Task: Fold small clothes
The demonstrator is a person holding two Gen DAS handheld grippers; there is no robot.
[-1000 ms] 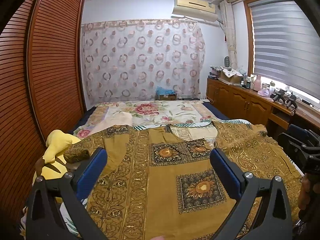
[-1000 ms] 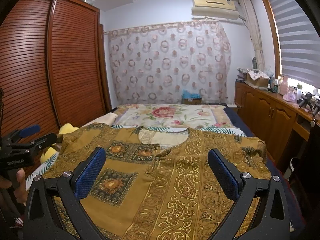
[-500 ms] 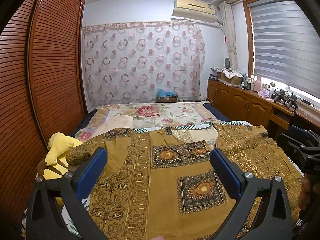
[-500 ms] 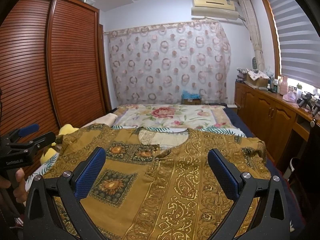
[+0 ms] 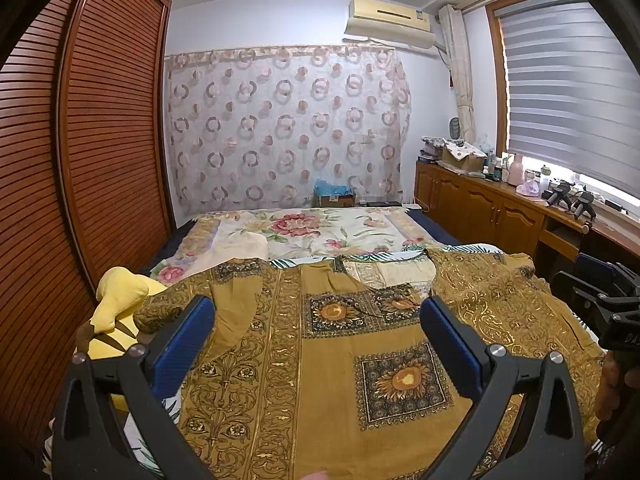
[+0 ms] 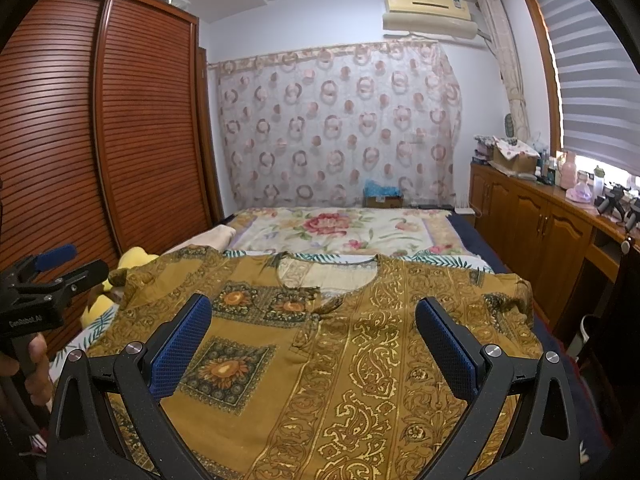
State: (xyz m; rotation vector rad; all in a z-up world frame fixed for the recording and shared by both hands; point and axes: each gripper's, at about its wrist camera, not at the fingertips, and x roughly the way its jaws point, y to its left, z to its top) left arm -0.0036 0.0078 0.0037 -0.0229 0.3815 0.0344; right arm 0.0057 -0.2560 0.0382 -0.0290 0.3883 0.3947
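Across the near bed, nothing has shifted: my left gripper (image 5: pixel 316 336) and right gripper (image 6: pixel 314 332) hover wide over the unfolded shirt (image 6: pixel 360 344).

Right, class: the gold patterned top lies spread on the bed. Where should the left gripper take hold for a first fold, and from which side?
Probably the left sleeve of the top, approached from the left: it lies at the outer edge, bunched beside the yellow plush toy. The left gripper is open above the cloth.
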